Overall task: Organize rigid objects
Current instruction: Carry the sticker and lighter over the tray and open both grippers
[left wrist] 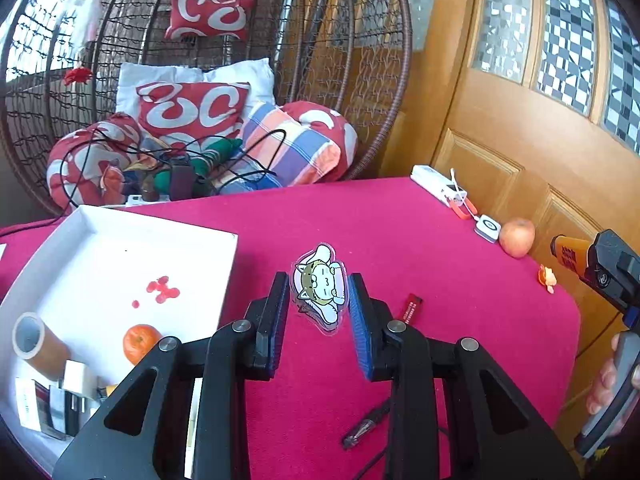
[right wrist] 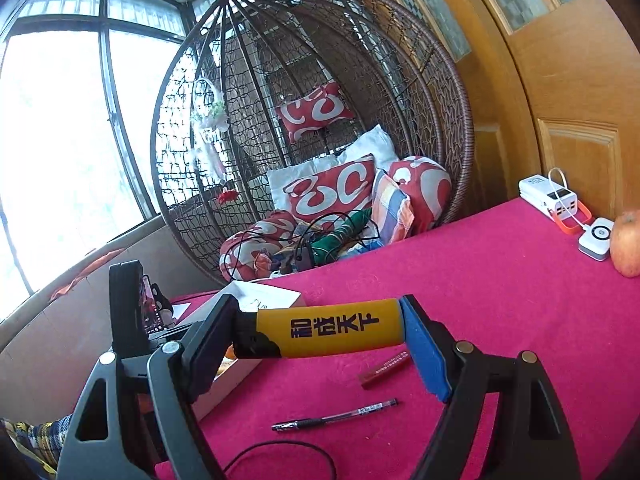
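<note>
The left tool (left wrist: 319,292) is clamped on a flat cat charm (left wrist: 319,285), held upright between its blue pads above the pink tabletop (left wrist: 440,248). The right tool (right wrist: 320,330) is clamped endwise on a yellow tube (right wrist: 328,330) printed with dark characters, held level above the cloth.

To the left of the charm lies the white tray (left wrist: 160,236), with red stains on its floor; in it sit an orange (left wrist: 140,342), a tape roll (left wrist: 34,342) and small boxes (left wrist: 52,400) at the near corner. On the cloth under the tools lie a pen (right wrist: 336,418), a red stick (right wrist: 386,368) and a black cable (right wrist: 280,456); none touches either held thing. Along the far right edge stand a power bank (right wrist: 550,194), a small white device (right wrist: 596,238) and an apple (left wrist: 517,237), well apart from the tray. Beyond the tabletop hangs a wicker chair (right wrist: 440,120) piled with cushions.

Only the left view shows the tray's contents and a small orange flower (left wrist: 548,277) near the right edge; there the right tool appears at the right edge with a hand (left wrist: 604,384) on its grip. The right view alone shows the window (right wrist: 60,140), a phone (right wrist: 150,308) beside the left tool, and the whole pen.
</note>
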Tool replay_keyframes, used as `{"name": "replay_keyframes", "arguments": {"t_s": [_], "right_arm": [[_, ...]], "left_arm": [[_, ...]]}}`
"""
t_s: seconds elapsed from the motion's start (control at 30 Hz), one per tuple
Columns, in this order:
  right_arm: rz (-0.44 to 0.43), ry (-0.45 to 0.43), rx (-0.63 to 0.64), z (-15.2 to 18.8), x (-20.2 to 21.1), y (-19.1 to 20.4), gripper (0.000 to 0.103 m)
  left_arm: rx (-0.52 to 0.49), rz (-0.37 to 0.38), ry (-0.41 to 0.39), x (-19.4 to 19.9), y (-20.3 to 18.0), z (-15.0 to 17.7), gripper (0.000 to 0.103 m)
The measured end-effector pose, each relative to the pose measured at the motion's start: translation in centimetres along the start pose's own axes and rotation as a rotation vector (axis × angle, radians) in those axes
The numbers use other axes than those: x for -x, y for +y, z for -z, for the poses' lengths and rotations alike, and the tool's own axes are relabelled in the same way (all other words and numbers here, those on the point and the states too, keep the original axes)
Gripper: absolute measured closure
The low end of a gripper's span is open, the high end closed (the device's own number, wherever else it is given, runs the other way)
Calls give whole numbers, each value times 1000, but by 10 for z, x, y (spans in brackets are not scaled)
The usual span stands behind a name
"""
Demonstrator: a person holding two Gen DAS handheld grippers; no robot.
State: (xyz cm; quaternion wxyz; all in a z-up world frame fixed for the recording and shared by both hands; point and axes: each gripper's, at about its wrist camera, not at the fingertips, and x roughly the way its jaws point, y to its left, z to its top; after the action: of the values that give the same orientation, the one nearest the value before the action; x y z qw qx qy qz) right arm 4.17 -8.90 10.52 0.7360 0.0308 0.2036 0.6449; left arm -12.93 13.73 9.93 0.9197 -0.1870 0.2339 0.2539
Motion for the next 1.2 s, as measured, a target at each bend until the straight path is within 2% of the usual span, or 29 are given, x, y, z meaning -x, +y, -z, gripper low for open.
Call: {"name": "replay_keyframes", "arguments": {"t_s": [0.2, 0.5, 0.7, 0.87, 1.07, 1.1, 1.13, 1.17, 1.2], "right_arm": [[-53, 43, 55, -8, -30, 35, 22], [-155, 191, 87, -5, -104, 86, 22], [-151, 311, 109, 14, -160, 114, 22], [-151, 407, 105, 38, -197, 128, 22], [-126, 443, 169, 58, -220, 146, 21], [-122, 440, 186, 61, -221, 149, 21], [-121, 441, 199, 63, -221, 151, 20], [-116, 433, 207, 65, -220, 152, 16], [-111, 419, 210, 65, -219, 151, 8]], "left_arm": [[109, -58, -40, 24, 49, 1, 74], [280, -179, -70, 58, 138, 12, 74], [431, -232, -72, 76, 198, 31, 74], [476, -235, -52, 73, 215, 41, 74], [474, -223, -19, 65, 211, 44, 74], [474, -231, -19, 66, 210, 44, 71], [472, -243, -19, 68, 210, 43, 54], [470, -263, -20, 70, 209, 41, 38], [468, -284, -25, 72, 209, 39, 11]]}}
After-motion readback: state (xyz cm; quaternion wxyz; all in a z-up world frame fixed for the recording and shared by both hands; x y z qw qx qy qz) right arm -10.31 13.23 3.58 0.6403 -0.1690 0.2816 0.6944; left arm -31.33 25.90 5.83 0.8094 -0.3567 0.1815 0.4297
